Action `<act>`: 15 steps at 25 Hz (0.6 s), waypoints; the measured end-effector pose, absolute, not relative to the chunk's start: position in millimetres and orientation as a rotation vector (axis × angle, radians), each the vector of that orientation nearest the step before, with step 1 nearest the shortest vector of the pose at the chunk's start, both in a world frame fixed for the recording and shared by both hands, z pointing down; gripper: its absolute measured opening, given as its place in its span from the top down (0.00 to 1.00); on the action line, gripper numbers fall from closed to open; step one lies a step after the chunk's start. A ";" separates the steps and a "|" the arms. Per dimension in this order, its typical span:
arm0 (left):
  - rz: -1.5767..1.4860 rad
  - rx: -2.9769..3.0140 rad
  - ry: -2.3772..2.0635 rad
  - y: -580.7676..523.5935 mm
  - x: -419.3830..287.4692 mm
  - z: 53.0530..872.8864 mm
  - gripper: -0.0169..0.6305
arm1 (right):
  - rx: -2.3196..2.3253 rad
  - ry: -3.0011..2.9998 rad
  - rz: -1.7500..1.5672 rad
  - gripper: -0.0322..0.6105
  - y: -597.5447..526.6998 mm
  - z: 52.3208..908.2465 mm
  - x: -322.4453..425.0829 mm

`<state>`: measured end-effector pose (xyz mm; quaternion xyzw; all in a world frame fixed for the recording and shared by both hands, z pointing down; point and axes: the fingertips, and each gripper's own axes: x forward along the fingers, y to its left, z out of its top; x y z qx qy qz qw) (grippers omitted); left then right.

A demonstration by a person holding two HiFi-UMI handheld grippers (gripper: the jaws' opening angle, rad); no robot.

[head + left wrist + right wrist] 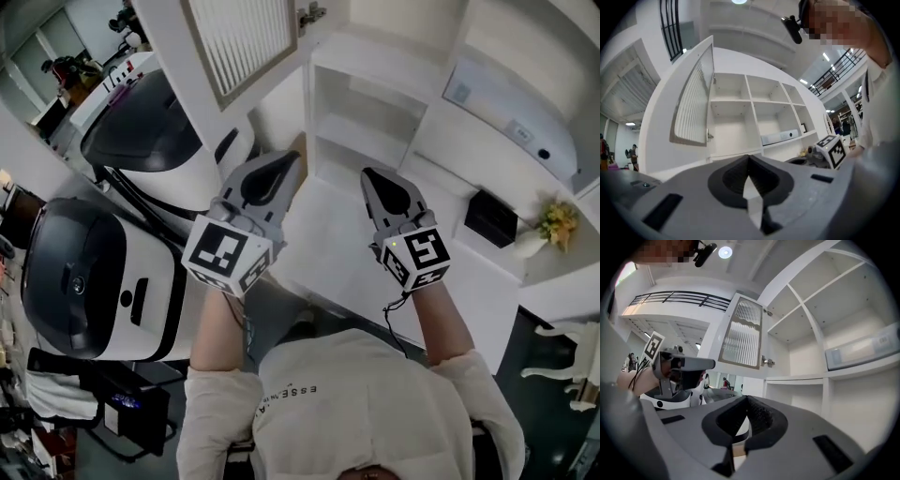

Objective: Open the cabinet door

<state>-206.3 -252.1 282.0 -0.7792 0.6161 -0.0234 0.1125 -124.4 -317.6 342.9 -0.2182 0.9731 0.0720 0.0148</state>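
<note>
Cabinet door (239, 42) is hanging wide open at upper left in the head view, beyond my left gripper (284, 161) and right gripper (373, 178). In the left gripper view my jaws are pressing together, gripping nothing; in the right gripper view they are meeting too, empty.

**Cabinet door (239, 42): open, swung well clear of its opening.**

White frame around a vertically ribbed glass panel (740, 336) with a grey-brown inner border. In the head view the door sits at upper centre, its leaf angled out to the left of the white cabinet (366, 103). In the left gripper view it stands upper left, tilted in the frame. A metal hinge (768, 363) shows at its lower right corner, on the edge nearest the cabinet. The shelved compartments to its right are exposed.
</note>
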 end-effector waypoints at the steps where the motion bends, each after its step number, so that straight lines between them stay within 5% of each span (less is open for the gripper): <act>1: -0.055 -2.322 1.804 -257.1 -202.2 292.6 0.97 | -0.687 3.020 0.218 0.93 -319.0 344.7 -120.6; 15: -0.054 -2.572 1.702 -313.0 -163.5 366.7 0.97 | -0.906 2.877 0.222 0.93 -340.3 343.2 -68.3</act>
